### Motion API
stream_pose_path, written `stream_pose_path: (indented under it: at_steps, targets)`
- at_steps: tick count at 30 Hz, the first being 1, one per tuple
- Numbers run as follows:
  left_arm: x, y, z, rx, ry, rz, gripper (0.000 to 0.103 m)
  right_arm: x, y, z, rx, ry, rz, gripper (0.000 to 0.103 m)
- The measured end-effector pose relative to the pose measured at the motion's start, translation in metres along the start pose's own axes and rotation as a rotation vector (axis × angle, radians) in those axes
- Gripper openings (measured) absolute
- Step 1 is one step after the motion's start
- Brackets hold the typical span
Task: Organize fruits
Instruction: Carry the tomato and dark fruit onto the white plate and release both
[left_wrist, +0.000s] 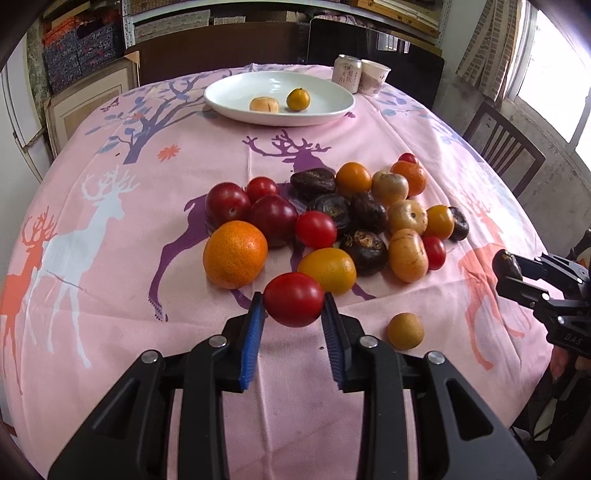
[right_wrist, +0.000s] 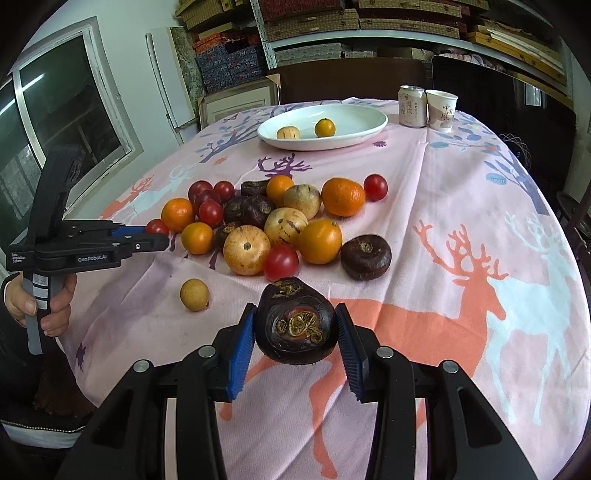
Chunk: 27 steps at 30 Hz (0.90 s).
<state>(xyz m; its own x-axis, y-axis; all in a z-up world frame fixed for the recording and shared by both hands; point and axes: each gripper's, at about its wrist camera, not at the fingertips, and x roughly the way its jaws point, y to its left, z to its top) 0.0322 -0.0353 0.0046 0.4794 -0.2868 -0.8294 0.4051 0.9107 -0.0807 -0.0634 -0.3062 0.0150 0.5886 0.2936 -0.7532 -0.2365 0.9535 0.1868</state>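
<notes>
My left gripper (left_wrist: 293, 308) is shut on a red tomato (left_wrist: 293, 303) and holds it just above the cloth, near the front of the fruit pile (left_wrist: 332, 218). My right gripper (right_wrist: 295, 325) is shut on a dark brown water chestnut (right_wrist: 297, 325), lifted in front of the pile (right_wrist: 273, 221). The pile holds oranges, tomatoes, plums, yellow striped fruits and dark chestnuts. A white plate (left_wrist: 325, 110) at the far side holds a small orange (left_wrist: 298, 99) and a pale fruit (left_wrist: 263, 104). The right gripper also shows in the left wrist view (left_wrist: 513, 277).
A small tan fruit (left_wrist: 405, 331) lies alone near the front, also in the right wrist view (right_wrist: 194, 294). A drink can (left_wrist: 346, 73) and paper cup (left_wrist: 373, 76) stand behind the plate. The pink deer tablecloth (left_wrist: 110, 229) covers the table. A wooden chair (left_wrist: 506, 147) stands at the right.
</notes>
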Motion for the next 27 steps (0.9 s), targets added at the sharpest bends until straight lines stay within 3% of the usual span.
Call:
stream_pose_path:
  at_steps: [7, 17, 22, 27]
  targets:
    - [-0.025, 0.009, 0.039, 0.027, -0.066, 0.052, 0.031, -0.016, -0.005, 0.044, -0.049, -0.098, -0.025, 0.043]
    - [-0.027, 0.009, 0.137, 0.048, -0.154, 0.052, 0.031, -0.014, -0.01, 0.141, -0.093, -0.307, -0.042, 0.043]
    - [0.013, 0.007, 0.184, 0.046, -0.144, 0.038, 0.031, 0.046, -0.016, 0.185, -0.08, -0.265, -0.062, 0.043]
    - [0.074, 0.016, 0.221, 0.038, -0.089, 0.07, 0.031, 0.119, -0.022, 0.215, -0.103, -0.135, -0.083, 0.043]
